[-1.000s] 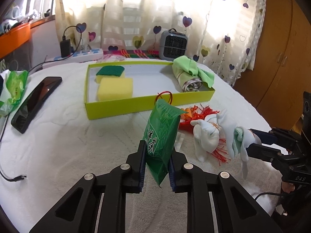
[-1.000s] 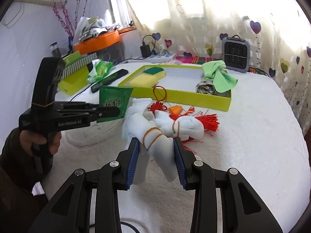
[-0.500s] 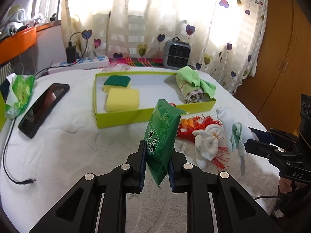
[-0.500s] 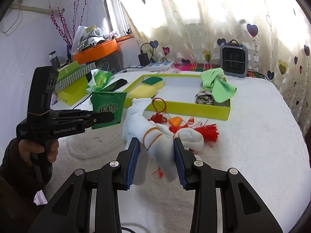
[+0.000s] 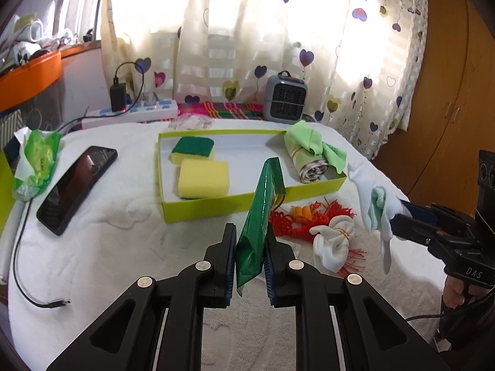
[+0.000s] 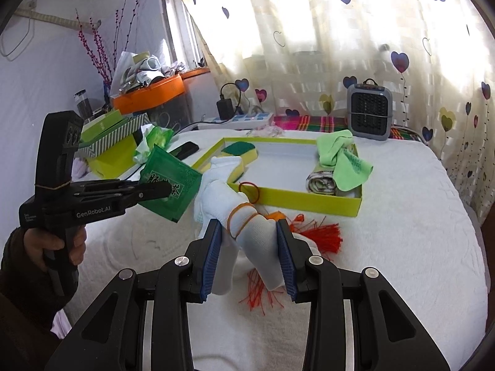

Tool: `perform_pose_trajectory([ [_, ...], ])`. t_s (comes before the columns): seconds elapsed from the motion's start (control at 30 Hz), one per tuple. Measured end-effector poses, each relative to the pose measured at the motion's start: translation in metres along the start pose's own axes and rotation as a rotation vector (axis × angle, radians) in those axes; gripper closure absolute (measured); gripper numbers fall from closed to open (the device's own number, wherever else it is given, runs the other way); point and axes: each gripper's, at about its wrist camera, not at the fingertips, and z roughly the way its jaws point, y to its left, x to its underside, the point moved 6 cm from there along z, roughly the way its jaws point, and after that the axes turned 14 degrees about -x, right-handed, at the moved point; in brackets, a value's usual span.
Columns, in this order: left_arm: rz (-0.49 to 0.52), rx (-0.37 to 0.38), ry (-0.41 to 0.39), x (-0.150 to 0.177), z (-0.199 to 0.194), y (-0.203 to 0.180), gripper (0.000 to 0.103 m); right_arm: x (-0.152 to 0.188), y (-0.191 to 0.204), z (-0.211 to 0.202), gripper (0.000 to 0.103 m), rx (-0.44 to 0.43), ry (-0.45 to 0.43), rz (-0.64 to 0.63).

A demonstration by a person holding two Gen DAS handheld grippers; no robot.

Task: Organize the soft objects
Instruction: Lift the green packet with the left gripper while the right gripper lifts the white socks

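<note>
Nearest the left wrist camera, the left gripper [image 5: 250,258] has its fingers [image 5: 229,256] pressed onto the lower part of a green foil packet [image 5: 258,222], which stands upright between them, lifted clear of the white quilted bed cover [image 5: 108,247]. In the right wrist view the right gripper [image 6: 250,255] has its fingers [image 6: 213,253] closed on a white sock bundle [image 6: 238,216] bound with orange rubber bands [image 6: 243,218] (the bundle sticks up and forward past the fingertips, off the cover).

Just beyond the left fingers, a second white sock bundle [image 5: 332,242] lies on the cover, partly on top of a red tasselled knot ornament [image 5: 297,221] whose loose red threads spread beside it.

Behind these sits the yellow-green tray [image 5: 216,208]. Inside, at its left end, lie a yellow sponge [image 5: 204,179] and, just behind it, a green-topped sponge [image 5: 193,150]; at the right end rests a rolled cloth [image 5: 309,167] with a light green cloth [image 5: 309,139] draped over it.

To the left of the tray, well apart, a black phone [image 5: 77,188] lies on the cover beside a green tissue pack [image 5: 37,160], with a black cable [image 5: 24,247] trailing towards the near edge.

Farthest back, a white power strip [image 5: 133,114] and a small grey heater [image 5: 286,100] stand before the heart-print curtain [image 5: 278,31].
</note>
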Motion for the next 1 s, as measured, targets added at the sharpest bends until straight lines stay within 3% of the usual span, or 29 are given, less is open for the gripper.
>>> perform_pose_trajectory([
  [1.0, -0.006, 0.006, -0.034, -0.047, 0.020, -0.004, 0.088, -0.041, -0.036, 0.021, 0.066, 0.060, -0.035, 0.042],
])
